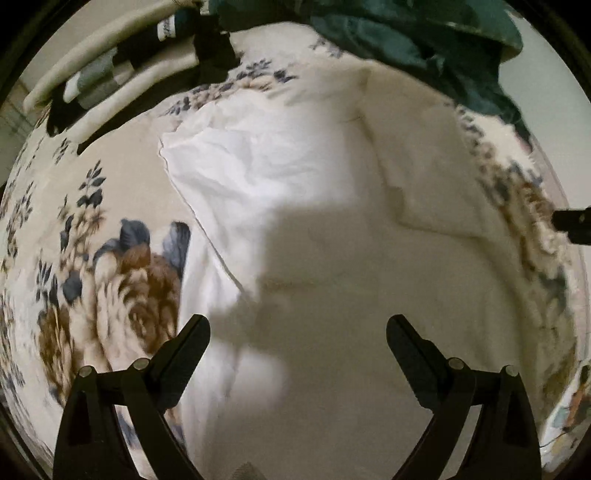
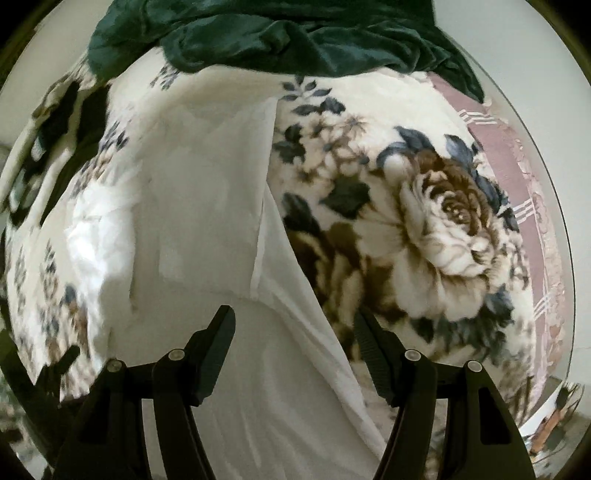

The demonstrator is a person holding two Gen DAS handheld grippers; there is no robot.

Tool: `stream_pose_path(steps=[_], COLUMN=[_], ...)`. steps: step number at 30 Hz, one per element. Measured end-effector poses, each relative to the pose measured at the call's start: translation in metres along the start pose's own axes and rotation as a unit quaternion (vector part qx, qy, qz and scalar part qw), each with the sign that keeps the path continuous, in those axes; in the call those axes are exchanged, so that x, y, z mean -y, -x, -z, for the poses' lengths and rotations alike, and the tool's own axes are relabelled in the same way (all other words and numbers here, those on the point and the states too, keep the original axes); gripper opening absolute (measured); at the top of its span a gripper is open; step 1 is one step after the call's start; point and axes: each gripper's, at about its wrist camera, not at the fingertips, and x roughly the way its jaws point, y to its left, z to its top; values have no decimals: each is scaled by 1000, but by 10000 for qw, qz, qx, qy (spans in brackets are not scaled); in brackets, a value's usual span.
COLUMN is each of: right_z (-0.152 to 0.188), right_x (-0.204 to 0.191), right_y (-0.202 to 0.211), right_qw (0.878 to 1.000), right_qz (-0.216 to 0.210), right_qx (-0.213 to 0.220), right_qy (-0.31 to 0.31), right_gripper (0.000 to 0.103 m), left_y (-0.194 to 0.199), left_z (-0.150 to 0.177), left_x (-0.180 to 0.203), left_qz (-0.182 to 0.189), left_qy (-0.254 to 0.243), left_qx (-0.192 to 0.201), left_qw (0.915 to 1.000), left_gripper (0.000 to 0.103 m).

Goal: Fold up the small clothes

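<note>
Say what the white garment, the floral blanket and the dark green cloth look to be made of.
White garment: thin matte woven fabric, probably cotton; fine creases and a crisp folded edge.
Floral blanket: plush fleece, judging by its fuzzy printed pile.
Dark green cloth: velvet-like, with soft sheen along its folds; uncertain.

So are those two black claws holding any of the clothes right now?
No. The left claw and right claw both hang open over the white cloth garment, gripping nothing.
</note>
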Motion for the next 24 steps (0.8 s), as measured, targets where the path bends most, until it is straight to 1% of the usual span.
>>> stream_pose_path(steps=[1, 2, 3, 4, 5, 8, 10, 11, 13, 15, 18, 20, 22, 24], right_z=[4, 6, 10, 12, 14, 20, 23, 25, 25, 24, 14, -1, -21, -50], right_x=[5, 10, 20, 27, 36, 70, 93, 104, 128, 150, 178, 192, 197, 189], right_y=[5, 10, 15, 17, 18, 20, 21, 23, 28, 33, 31, 26, 18, 5], right_qw=[9999, 9996, 9990, 9985, 9979, 9952, 9923, 9908, 9880, 9852, 9811, 9826, 9838, 9823], right_qz=[15, 32, 71, 86, 62, -69, -120, -124, -134, -93, -36, -145, -408, -782], right_qx=[-53, -98, -147, -202, -293, -585, -798, -878, -957, -969, -1072, -1120, -1159, -1090], right_qy=[121, 268, 414, 494, 573, 785, 937, 1024, 1208, 1411, 1612, 1475, 1308, 1307], right_gripper=[69, 69, 69, 69, 69, 69, 69, 69, 67, 46, 45, 45, 49, 50], left_y=[5, 16, 19, 10, 7, -2, -5, -10, -16, -25, -42, -53, -61, -73], left_z=[-2, 11, 11, -11, -5, 11, 24, 34, 43, 50, 62, 71, 79, 86], left_x=[6, 14, 24, 42, 56, 96, 131, 155, 190, 232, 284, 311, 323, 330], left_qz=[45, 149, 218, 253, 305, 407, 554, 623, 774, 924, 992, 996, 931, 809], left_qy=[70, 198, 281, 360, 480, 700, 820, 874, 913, 932, 742, 655, 664, 757], left_qx=[-11, -52, -121, -231, -411, -782, -1012, -1155, -1350, -1537, -1743, -1864, -1920, -1925], left_qw=[10000, 9997, 9993, 9988, 9975, 9936, 9899, 9875, 9836, 9794, 9769, 9752, 9747, 9750], left_gripper=[98, 98, 98, 98, 98, 98, 98, 98, 98, 98, 98, 98, 98, 97])
